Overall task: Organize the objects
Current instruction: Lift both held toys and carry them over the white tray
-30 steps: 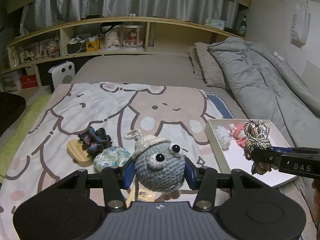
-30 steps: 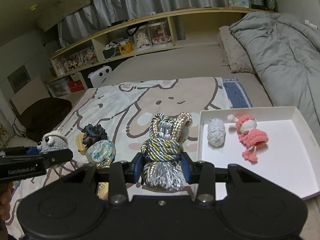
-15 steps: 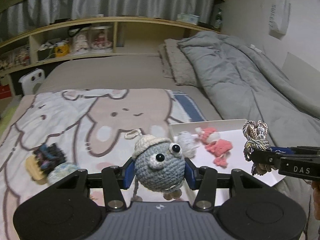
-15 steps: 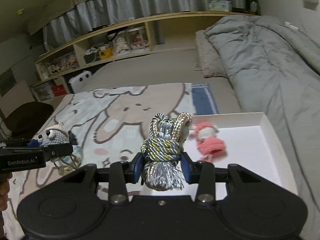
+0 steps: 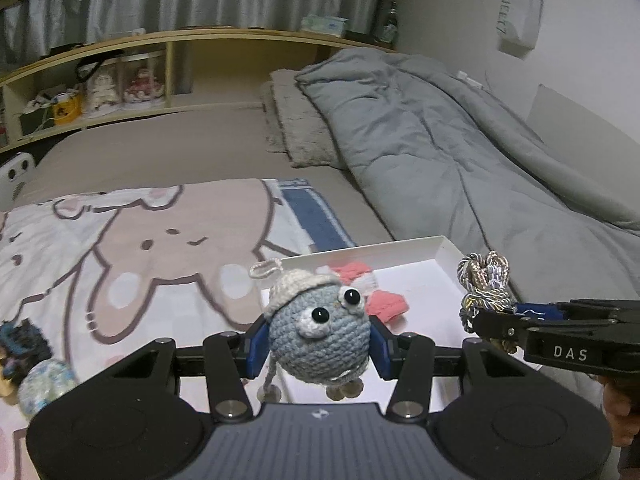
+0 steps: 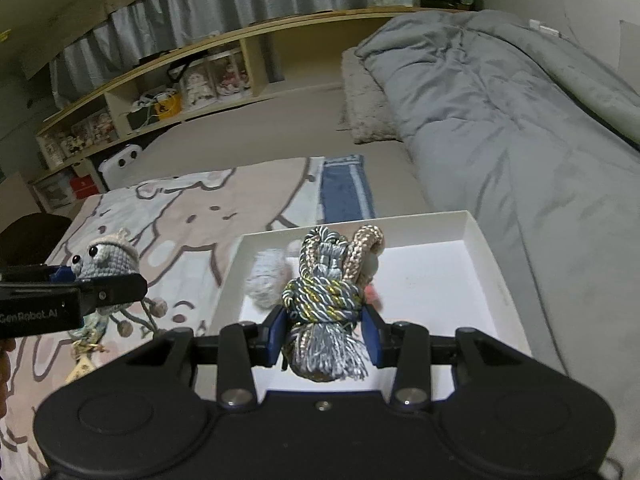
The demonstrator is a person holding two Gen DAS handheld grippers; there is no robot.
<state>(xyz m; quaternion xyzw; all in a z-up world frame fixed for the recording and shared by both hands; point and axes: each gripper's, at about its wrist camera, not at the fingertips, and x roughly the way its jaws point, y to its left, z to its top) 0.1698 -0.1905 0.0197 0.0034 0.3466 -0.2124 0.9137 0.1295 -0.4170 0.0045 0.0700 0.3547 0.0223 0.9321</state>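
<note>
Two soft, light toys are held: the left hand-held gripper [image 5: 318,350] grasps the crochet doll [image 5: 318,338] round its body; the right hand-held gripper [image 6: 325,334] squeezes the cord bundle [image 6: 326,292] low.

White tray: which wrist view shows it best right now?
The right wrist view: the white tray lies nearly whole ahead, its rim visible on three sides behind the knotted cord bundle. The left wrist view shows only part, behind the crocheted doll.
</note>
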